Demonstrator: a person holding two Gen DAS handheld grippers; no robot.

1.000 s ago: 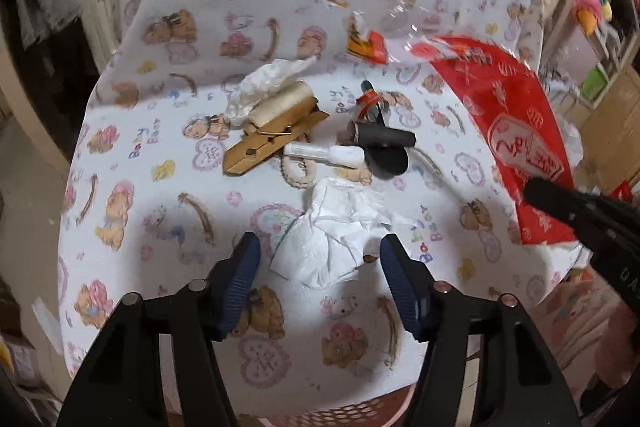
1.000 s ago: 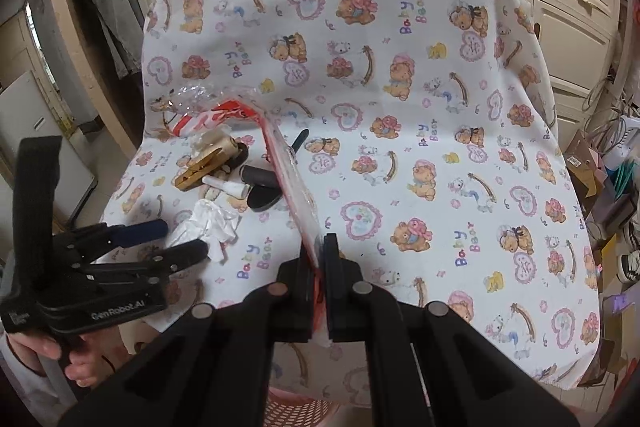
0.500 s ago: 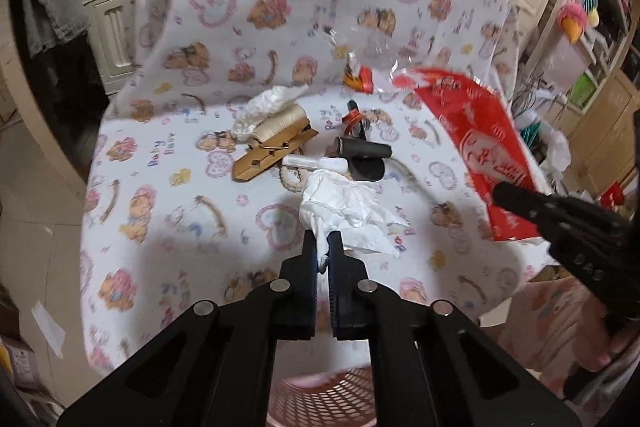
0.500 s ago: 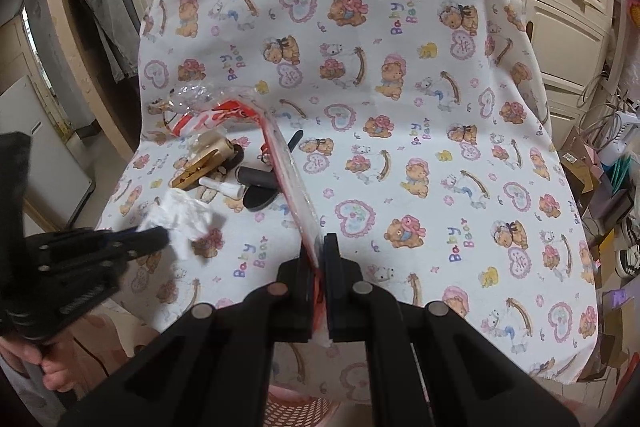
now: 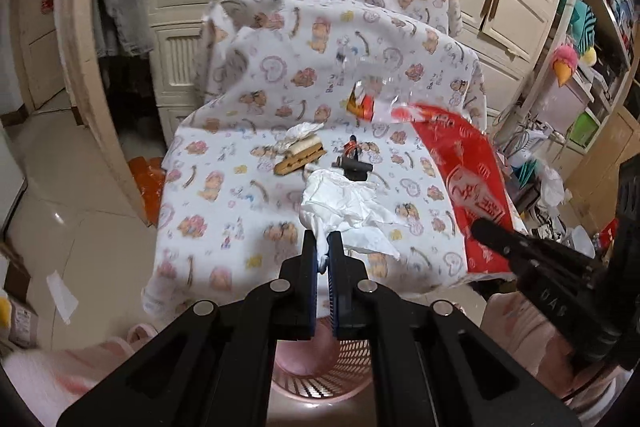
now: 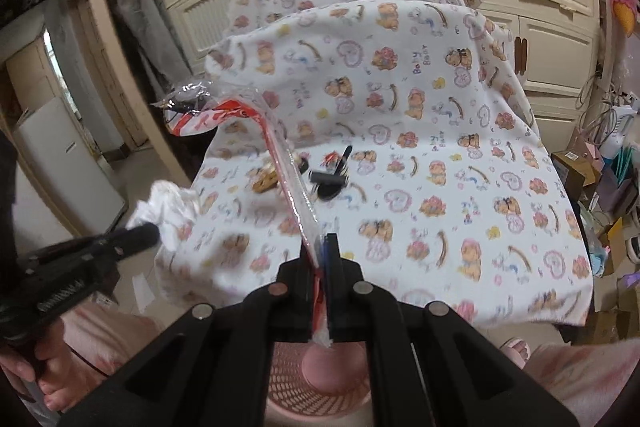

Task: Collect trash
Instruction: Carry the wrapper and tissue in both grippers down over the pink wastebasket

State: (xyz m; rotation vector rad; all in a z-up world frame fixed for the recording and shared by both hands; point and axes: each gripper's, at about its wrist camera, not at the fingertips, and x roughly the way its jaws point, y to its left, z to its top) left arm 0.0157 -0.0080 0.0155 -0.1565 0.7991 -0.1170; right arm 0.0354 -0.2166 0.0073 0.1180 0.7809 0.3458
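While its jaws pinch the crumpled white tissue [image 5: 344,207] above the pink basket [image 5: 320,375], the left gripper [image 5: 323,259] hangs off the tabletop's [image 5: 224,195] edge; the right gripper [image 6: 320,259] clamps the red plastic bag [image 6: 292,183]. Farther back lie a wooden clothespin [image 5: 298,158] and another tissue [image 5: 302,131].

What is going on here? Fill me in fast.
A person is clearing trash off a cloth-covered table with two handheld grippers. The left gripper has its jaws shut on a crumpled white tissue, held off the table. The right gripper is clamped on the edge of a red plastic bag. A pink mesh basket sits just below both. A wooden clothespin, another tissue and some small black items are on the cloth.
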